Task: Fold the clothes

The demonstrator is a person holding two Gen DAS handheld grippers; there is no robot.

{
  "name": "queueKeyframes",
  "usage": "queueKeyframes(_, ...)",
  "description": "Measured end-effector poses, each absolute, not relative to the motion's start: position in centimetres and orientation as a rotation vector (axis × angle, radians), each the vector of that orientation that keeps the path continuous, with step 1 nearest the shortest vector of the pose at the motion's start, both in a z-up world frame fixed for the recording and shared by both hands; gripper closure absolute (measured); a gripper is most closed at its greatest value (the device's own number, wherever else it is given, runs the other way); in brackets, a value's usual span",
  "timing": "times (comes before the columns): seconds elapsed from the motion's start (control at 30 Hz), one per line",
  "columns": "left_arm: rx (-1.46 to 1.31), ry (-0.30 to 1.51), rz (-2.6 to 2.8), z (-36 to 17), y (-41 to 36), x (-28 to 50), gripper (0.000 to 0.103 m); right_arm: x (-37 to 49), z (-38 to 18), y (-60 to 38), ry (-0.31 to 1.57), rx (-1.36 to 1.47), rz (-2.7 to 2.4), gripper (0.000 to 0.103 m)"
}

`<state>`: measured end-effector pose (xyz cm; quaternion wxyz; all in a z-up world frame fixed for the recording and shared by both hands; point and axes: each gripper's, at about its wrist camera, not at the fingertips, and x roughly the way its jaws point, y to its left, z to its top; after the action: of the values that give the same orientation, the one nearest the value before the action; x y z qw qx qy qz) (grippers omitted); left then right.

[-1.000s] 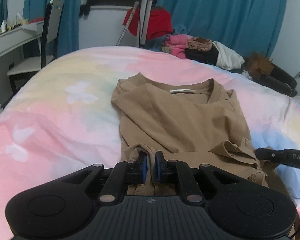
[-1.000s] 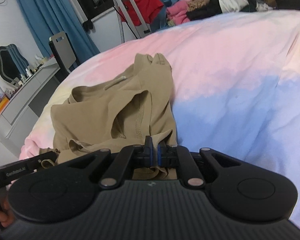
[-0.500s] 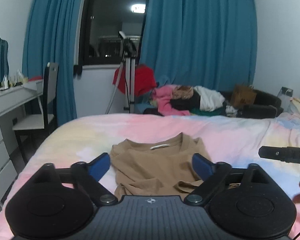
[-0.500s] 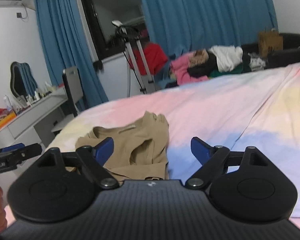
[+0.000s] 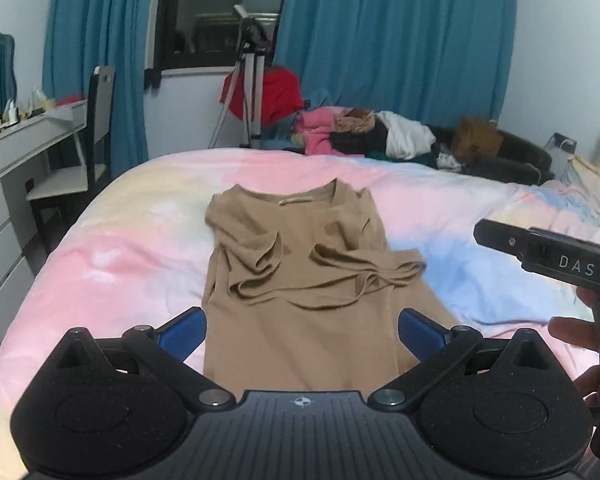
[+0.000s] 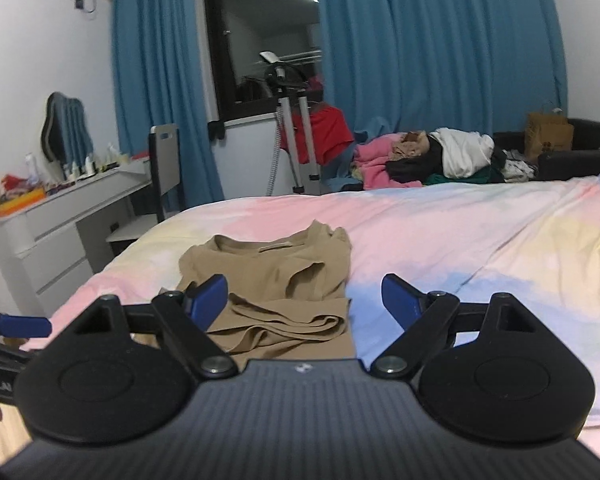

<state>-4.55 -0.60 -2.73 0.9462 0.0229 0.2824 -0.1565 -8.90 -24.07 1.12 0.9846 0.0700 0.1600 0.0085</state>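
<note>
Since a second ago both grippers have let go of the shirt's sleeve folds and drawn back from it; both sets of jaws were spread half a second ago and are spread now, with more of the shirt showing past the left one.

The left gripper hangs above the near part of the shirt, its blue pads wide apart and holding nothing. The tan cloth fills the gap between them. Ahead of the fingers, both sleeves lie folded in across the body, their hems bunched in loose ridges; the collar is at the far end. Off to the right of the fingers the body of the right gripper pokes in, marked DAS.

The right gripper is likewise released, its pads spread with nothing between them but the view of the shirt, which lies ahead and toward the left finger. Left of that finger a blue pad of the left gripper shows.

The shirt rests on a pastel bed. Beyond the fingers stand a tripod, a clothes heap and blue curtains; far left is a desk with a chair.
</note>
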Motion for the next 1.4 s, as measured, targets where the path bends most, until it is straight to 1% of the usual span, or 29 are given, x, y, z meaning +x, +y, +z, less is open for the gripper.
queueKeyframes(0.2, 0.088, 0.405, -0.239, -2.2, -1.0, -5.1, 0.000, -8.8, 0.8, -23.2, 0.263, 0.101, 0.001, 0.018)
queueKeyframes(0.3, 0.087, 0.354, -0.225, -2.1, -1.0, -5.4, 0.000, -8.4, 0.3, -23.1, 0.269, 0.100, 0.000, 0.018)
queueKeyframes(0.5, 0.092, 0.325, -0.209, -2.6, -1.4, -5.4, 0.000, -7.9, -0.5, -22.6, 0.288, 0.066, 0.006, 0.018)
queueKeyframes(0.67, 0.113, 0.346, -0.214, -3.2, -1.8, -5.2, 0.000, -7.4, -0.9, -22.7, 0.378, 0.117, 0.030, 0.019)
queueKeyframes(0.7, 0.111, 0.348, -0.218, -3.2, -1.9, -5.1, 0.000, -7.3, -1.0, -22.7, 0.385, 0.119, 0.022, 0.034)
queueKeyframes(0.73, 0.111, 0.347, -0.221, -3.3, -1.9, -5.1, 0.000, -7.3, -1.1, -22.6, 0.393, 0.110, 0.007, 0.057)
queueKeyframes(0.77, 0.113, 0.346, -0.223, -3.3, -1.9, -5.1, 0.000, -7.2, -1.1, -22.5, 0.400, 0.100, -0.008, 0.068)
queueKeyframes(0.8, 0.118, 0.346, -0.222, -3.3, -2.0, -5.1, 0.000, -7.2, -1.2, -22.7, 0.402, 0.114, -0.009, 0.081)
queueKeyframes(0.93, 0.107, 0.378, -0.223, -3.6, -1.8, -4.8, 0.000, -7.3, -1.3, -23.4, 0.404, 0.162, -0.012, 0.078)
queueKeyframes(0.97, 0.093, 0.400, -0.228, -3.7, -1.7, -4.6, 0.000, -7.3, -1.3, -23.6, 0.398, 0.170, -0.015, 0.058)
queueKeyframes(1.0, 0.076, 0.425, -0.229, -3.9, -1.4, -4.2, 0.000, -7.3, -1.3, -23.6, 0.399, 0.161, -0.030, 0.037)
queueKeyframes(1.03, 0.058, 0.452, -0.228, -4.0, -1.2, -3.9, 0.000, -7.3, -1.2, -23.6, 0.392, 0.166, -0.029, 0.000)
queueKeyframes(1.1, 0.018, 0.499, -0.223, -4.3, -0.6, -3.4, 0.000, -7.4, -1.1, -23.6, 0.378, 0.176, -0.029, 0.000)
queueKeyframes(1.23, -0.056, 0.583, -0.217, -4.7, 0.4, -2.6, 0.000, -8.2, -0.9, -22.6, 0.310, 0.107, -0.035, 0.000)
queueKeyframes(1.3, -0.076, 0.631, -0.221, -5.0, 0.7, -2.2, 0.000, -8.2, -1.0, -22.8, 0.332, 0.109, -0.058, 0.000)
queueKeyframes(1.4, -0.120, 0.749, -0.239, -5.9, 1.1, -1.4, 0.000, -8.0, -1.5, -24.0, 0.437, 0.220, -0.026, 0.000)
